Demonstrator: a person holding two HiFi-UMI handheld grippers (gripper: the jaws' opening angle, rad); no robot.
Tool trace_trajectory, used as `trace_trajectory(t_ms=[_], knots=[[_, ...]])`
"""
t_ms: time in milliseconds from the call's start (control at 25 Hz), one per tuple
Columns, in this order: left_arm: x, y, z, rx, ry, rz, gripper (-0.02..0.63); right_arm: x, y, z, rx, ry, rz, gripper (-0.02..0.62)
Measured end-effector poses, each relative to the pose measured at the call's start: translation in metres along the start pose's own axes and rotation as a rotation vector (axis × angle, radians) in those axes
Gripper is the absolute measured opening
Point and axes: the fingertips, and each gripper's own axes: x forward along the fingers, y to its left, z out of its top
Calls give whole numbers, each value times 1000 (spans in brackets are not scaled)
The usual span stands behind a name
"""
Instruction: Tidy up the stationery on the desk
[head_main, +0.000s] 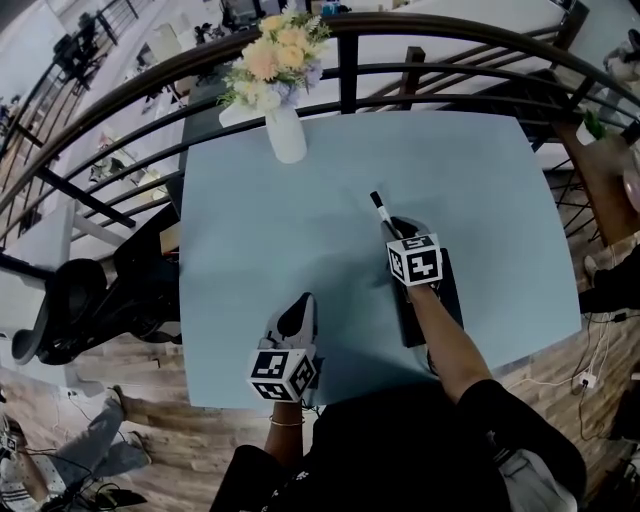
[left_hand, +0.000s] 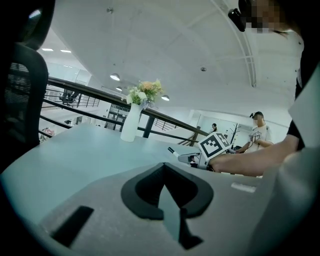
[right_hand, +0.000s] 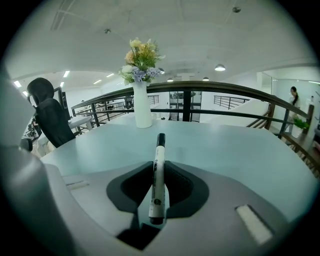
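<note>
A white marker (head_main: 382, 212) with a black cap sticks out forward from my right gripper (head_main: 398, 232), which is shut on it above the right middle of the light blue desk (head_main: 250, 250). In the right gripper view the marker (right_hand: 158, 175) lies lengthwise between the jaws, cap pointing away. My left gripper (head_main: 297, 318) rests near the desk's front edge, shut with nothing in it; the left gripper view shows its jaws (left_hand: 167, 192) pressed together. A black oblong thing (head_main: 450, 295) lies on the desk under my right arm, largely hidden.
A white vase of flowers (head_main: 286, 133) stands at the desk's far edge, left of centre. A dark curved railing (head_main: 420, 30) runs behind the desk. A black office chair (head_main: 70, 300) is off the left side. A wooden floor shows below.
</note>
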Motion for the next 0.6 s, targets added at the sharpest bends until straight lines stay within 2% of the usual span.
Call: trace_trajectory(t_ms=[600], knots=[[10,-40,-12,33,17,-23,-8,-50,-38,-25,52,-24,-15,84]])
